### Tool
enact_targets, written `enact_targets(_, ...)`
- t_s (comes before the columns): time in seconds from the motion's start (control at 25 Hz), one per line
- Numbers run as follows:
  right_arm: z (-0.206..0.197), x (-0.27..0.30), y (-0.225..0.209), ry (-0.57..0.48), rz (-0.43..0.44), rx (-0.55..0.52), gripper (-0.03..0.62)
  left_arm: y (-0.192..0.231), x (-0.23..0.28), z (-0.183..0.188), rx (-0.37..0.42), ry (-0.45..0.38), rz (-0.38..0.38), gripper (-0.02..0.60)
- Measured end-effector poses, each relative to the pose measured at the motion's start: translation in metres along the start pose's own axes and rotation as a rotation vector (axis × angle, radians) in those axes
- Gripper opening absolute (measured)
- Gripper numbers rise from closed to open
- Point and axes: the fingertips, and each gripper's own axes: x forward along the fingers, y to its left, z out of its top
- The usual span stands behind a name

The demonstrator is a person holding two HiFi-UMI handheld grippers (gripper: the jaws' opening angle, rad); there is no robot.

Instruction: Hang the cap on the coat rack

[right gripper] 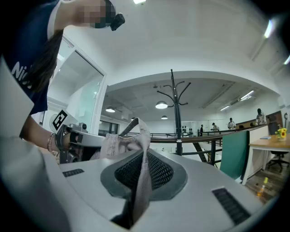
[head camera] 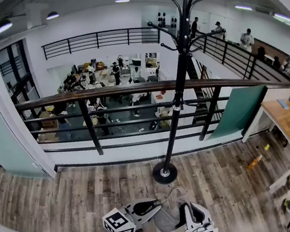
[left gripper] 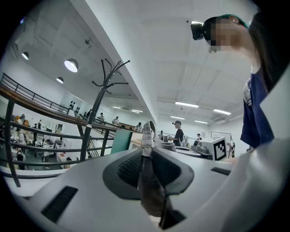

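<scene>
Status: the hanging has not begun. The cap (head camera: 170,213) is off the rack, stretched between the two tools low in the head view, above the wooden floor (head camera: 98,191) and just short of the round base of the coat rack (head camera: 178,90). The hooks at the top of the rack that can be seen are bare.

Left hand-held gripper (left gripper: 146,156): jaws closed on a fold of the cap's fabric, which runs up between the ribbed pads. Right hand-held gripper (right gripper: 143,158): likewise clamped on a pale fold of the cap, the rest of the cloth bunching above its jaws.

Pose: both tools are held level, on either side of the cap, their jaws angled inward toward each other and toward the rack (the marker cubes sit nearest the person). The rack stands directly ahead, in front of the railing (head camera: 138,88).

Outstanding, in my judgement: raise the cap to hook height, seat it over one prong, then release both grips
</scene>
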Motion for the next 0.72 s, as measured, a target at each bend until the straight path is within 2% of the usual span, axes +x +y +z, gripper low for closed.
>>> enact_targets(0.48, -0.002, 0.001, -0.001, 0.007, 0.012, 0.007, 0.041, 0.002, 0.0, 0.006, -0.023, -0.044, 0.015, 0.067)
enact_targets(0.72, 0.005, 0.0, 0.004, -0.014, -0.032, 0.04, 0.044, 0.007, -0.018, 0.012, -0.054, -0.069, 0.003, 0.067)
